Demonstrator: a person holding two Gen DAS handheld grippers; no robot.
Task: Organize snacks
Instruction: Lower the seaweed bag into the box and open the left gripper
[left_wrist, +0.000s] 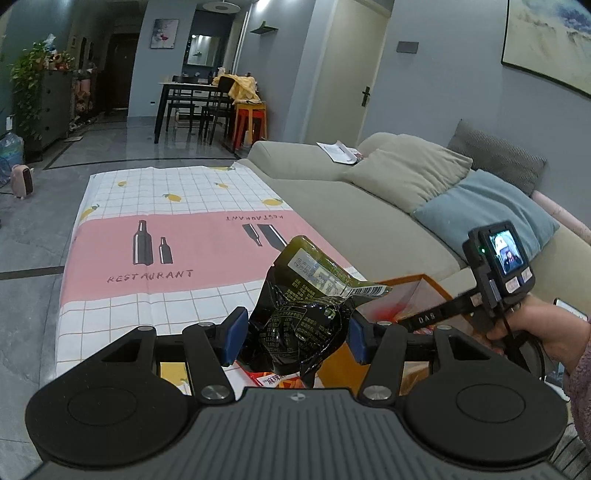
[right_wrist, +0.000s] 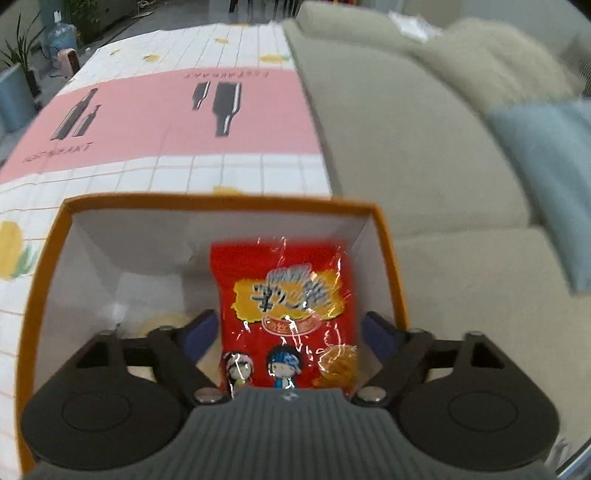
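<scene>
The left hand-held gripper (left_wrist: 293, 338) clamps a dark green snack packet (left_wrist: 306, 314), while the right hand-held gripper (right_wrist: 288, 332) stands open around a red snack packet (right_wrist: 284, 295) inside the orange box (right_wrist: 221, 203).

Home living room (sofa (left_wrist: 332, 206), dining table (left_wrist: 184, 88)).

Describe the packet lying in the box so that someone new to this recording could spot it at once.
Find the table with the pink and white checked cloth beside the beige sofa. At its near end stands an orange-rimmed box with white walls. The red snack packet inside bears a yellow patch and cartoon children, unlike the dark green packet.
</scene>
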